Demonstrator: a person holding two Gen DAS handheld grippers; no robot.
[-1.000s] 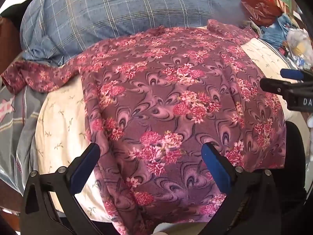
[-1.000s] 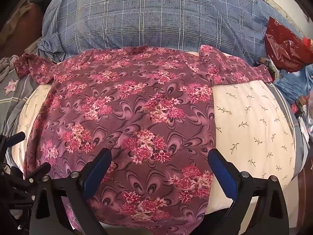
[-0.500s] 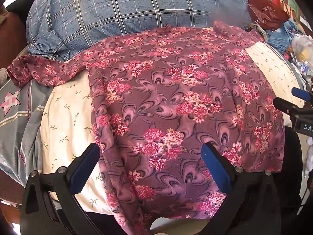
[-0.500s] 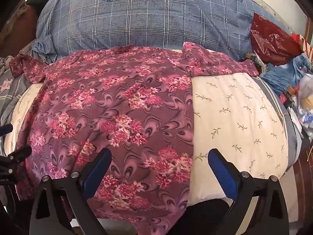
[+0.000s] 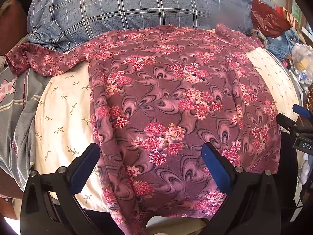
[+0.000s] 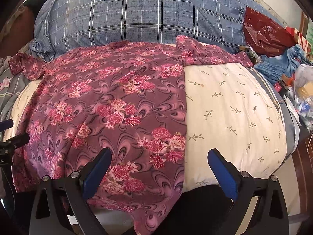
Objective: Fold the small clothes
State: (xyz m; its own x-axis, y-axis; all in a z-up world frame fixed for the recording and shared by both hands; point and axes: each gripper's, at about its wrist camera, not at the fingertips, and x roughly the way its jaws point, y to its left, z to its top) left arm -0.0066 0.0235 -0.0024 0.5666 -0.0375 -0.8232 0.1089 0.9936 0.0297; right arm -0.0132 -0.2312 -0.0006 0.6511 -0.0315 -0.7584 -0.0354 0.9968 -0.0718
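Observation:
A maroon floral shirt lies spread flat on a cream cushion, sleeves stretched out to both sides, hem hanging over the near edge. My left gripper hovers open above the shirt's lower left part, nothing between its blue pads. In the right wrist view the same shirt covers the left half of the cushion. The right gripper is open over the shirt's right hem edge, holding nothing. Each gripper's tip shows at the edge of the other's view.
A big blue plaid pillow lies behind the shirt. Grey patterned cloth hangs at the left. At the right sit a dark red plastic bag, blue denim and clutter in clear bags.
Both grippers have drawn apart: the left one shifted left and the right one shifted right along the shirt's hem. The shirt lies as before; both grippers stayed open.

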